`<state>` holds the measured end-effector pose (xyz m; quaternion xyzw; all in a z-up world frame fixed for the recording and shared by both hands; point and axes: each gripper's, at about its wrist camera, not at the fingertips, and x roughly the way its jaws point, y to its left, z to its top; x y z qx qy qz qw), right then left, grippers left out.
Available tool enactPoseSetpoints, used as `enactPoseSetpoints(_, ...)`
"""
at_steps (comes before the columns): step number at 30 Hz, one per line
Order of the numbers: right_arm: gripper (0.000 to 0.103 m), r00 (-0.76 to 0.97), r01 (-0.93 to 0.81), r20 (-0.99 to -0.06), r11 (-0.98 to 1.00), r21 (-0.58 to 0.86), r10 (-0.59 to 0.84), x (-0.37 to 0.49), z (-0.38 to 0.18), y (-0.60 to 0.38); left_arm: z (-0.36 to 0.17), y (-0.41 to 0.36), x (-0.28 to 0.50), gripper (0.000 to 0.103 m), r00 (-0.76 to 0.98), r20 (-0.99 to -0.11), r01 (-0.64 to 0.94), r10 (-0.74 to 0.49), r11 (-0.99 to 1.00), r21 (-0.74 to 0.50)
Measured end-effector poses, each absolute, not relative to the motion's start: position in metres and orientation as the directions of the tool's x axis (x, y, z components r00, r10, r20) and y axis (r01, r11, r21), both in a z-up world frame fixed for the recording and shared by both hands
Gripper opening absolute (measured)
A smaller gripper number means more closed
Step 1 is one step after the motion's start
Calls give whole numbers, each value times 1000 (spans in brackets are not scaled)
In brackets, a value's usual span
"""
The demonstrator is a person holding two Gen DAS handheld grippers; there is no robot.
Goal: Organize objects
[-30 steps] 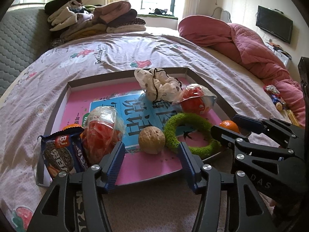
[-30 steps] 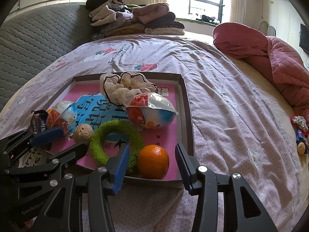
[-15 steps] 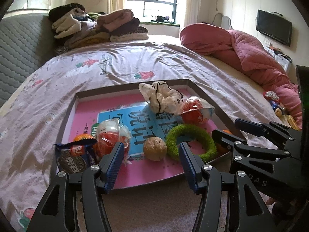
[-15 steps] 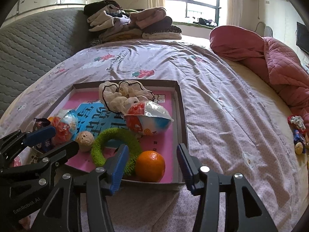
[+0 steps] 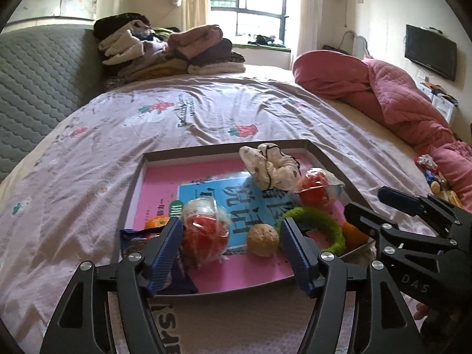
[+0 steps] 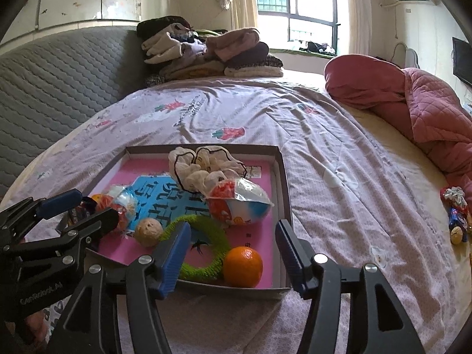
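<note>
Shallow tray (image 6: 284, 183) on bedsheet (image 6: 339, 159), holding green ring (image 6: 216, 261), orange (image 6: 242, 266) in near right corner, walnut (image 6: 148, 231), wrapped snacks. Left gripper (image 5: 230, 244) jaws wide, empty, over near rim. Right gripper (image 6: 231, 250) jaws wide, empty, straddling ring and orange. Bare sheet right of tray.
</note>
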<state>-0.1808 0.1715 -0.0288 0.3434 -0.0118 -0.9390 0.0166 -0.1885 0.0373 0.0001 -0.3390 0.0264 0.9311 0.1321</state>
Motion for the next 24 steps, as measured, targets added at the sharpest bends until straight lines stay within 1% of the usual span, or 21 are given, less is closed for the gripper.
enactPoseSetpoints(24, 61, -837, 54, -540, -996, 73, -85, -147, 4, 168, 20, 15, -155, 71, -785, -606, -161, 133, -987, -7)
